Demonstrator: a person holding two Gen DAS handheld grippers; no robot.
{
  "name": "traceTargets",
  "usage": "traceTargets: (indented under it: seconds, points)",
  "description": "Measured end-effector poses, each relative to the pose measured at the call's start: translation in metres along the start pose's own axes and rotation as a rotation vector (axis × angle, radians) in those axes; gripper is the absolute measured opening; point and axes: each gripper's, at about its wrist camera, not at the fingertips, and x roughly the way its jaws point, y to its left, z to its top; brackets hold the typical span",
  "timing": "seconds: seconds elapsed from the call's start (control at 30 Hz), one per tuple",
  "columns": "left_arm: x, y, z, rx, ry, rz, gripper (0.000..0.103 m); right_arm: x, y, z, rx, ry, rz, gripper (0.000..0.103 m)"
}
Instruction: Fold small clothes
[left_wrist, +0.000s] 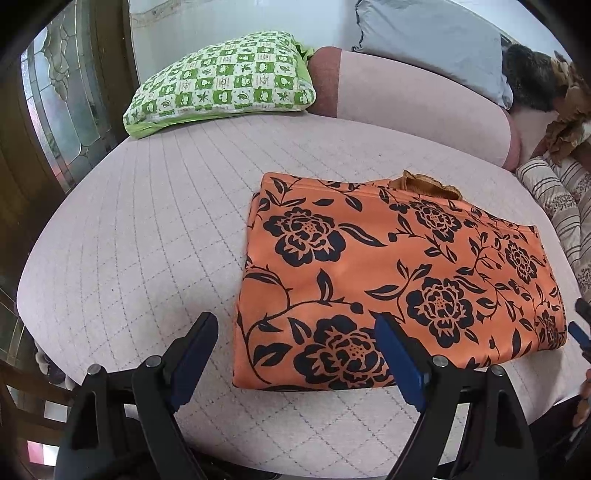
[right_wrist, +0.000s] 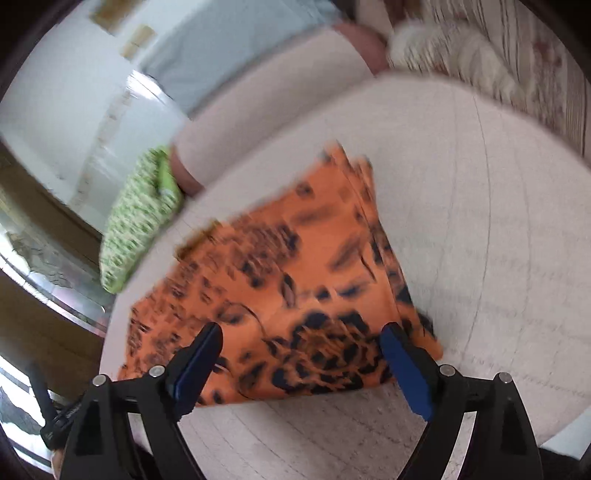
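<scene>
Both empty, the left gripper (left_wrist: 295, 332) and right gripper (right_wrist: 301, 343) gape over the folded orange garment (left_wrist: 388, 280); soft, slippery-looking cloth, best pinched at a corner

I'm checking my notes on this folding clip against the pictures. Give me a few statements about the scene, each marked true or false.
1. The orange floral garment lies folded on the quilted bed cover. True.
2. The left hand-held gripper is shut on the garment. False: its jaws stand open and hold nothing.
3. A green checked pillow lies at the far side of the bed. True.
4. The right hand-held gripper grips a pillow. False: it is open and empty, with the garment beyond its fingers.
5. The garment's print is white dots. False: it is dark flowers and leaves.
</scene>
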Motion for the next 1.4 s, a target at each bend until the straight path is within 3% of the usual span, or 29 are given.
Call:
traceTargets:
  seconds: [0.13,0.23,0.33,0.63,0.7,0.73,0.77,0.9,0.97,1.0,1.03,1.07,1.1,1.13,1.17,1.2,1.27,1.4]
  points:
    - [0.0,-0.007,0.003,-0.004,-0.012,-0.027,0.087,-0.018,0.0,-0.007,0.033,-0.003,0.03,0.089]
    - [0.004,-0.019,0.006,0.005,-0.02,-0.054,0.087,-0.022,-0.017,-0.024,0.185,0.037,0.042,0.089]
    - [0.014,-0.039,0.008,0.043,-0.023,-0.079,0.087,-0.016,-0.041,-0.037,0.316,0.06,-0.004,0.089]
    - [0.057,-0.095,0.011,0.17,-0.02,-0.09,0.087,0.016,-0.059,-0.023,0.493,0.093,0.077,0.089]
    - [0.073,-0.1,0.006,0.193,0.022,-0.066,0.087,0.02,-0.058,-0.018,0.496,0.072,0.096,0.063]
    - [0.078,-0.1,0.004,0.196,0.034,-0.06,0.087,0.024,-0.057,-0.016,0.483,0.078,0.092,0.023]
    - [0.077,-0.099,0.003,0.195,0.023,-0.061,0.087,0.024,-0.056,-0.014,0.475,0.081,0.079,0.014]
    - [0.052,-0.092,0.01,0.155,-0.074,-0.099,0.087,0.003,-0.038,-0.009,0.35,0.023,-0.018,0.012]
    - [0.052,-0.091,0.013,0.154,-0.107,-0.089,0.087,0.007,-0.03,-0.013,0.251,0.067,-0.085,0.016]
    - [0.06,-0.093,0.013,0.168,-0.083,-0.076,0.087,0.017,-0.029,-0.016,0.223,0.119,-0.115,0.017]
    - [0.077,-0.097,0.011,0.2,-0.004,-0.074,0.088,0.027,-0.033,-0.021,0.224,0.193,-0.124,0.019]
    - [0.086,-0.097,0.008,0.218,0.018,-0.066,0.09,0.025,-0.034,-0.021,0.23,0.198,-0.112,0.029]
    - [0.083,-0.096,0.005,0.222,-0.027,-0.066,0.091,0.014,-0.032,-0.018,0.219,0.182,-0.107,0.041]
    - [0.083,-0.096,0.004,0.226,-0.031,-0.065,0.091,0.004,-0.029,-0.015,0.203,0.159,-0.108,0.078]
    - [0.083,-0.095,0.004,0.218,-0.027,-0.067,0.091,-0.011,-0.026,-0.009,0.186,0.111,-0.118,0.09]
    - [0.082,-0.094,0.003,0.21,-0.033,-0.07,0.091,-0.027,-0.024,0.0,0.167,0.043,-0.14,0.09]
    - [0.084,-0.093,0.0,0.207,-0.047,-0.076,0.091,-0.035,-0.019,0.023,0.104,-0.002,-0.127,0.09]
    - [0.084,-0.091,-0.004,0.214,-0.07,-0.088,0.092,0.009,-0.029,0.078,0.095,0.052,-0.043,0.09]
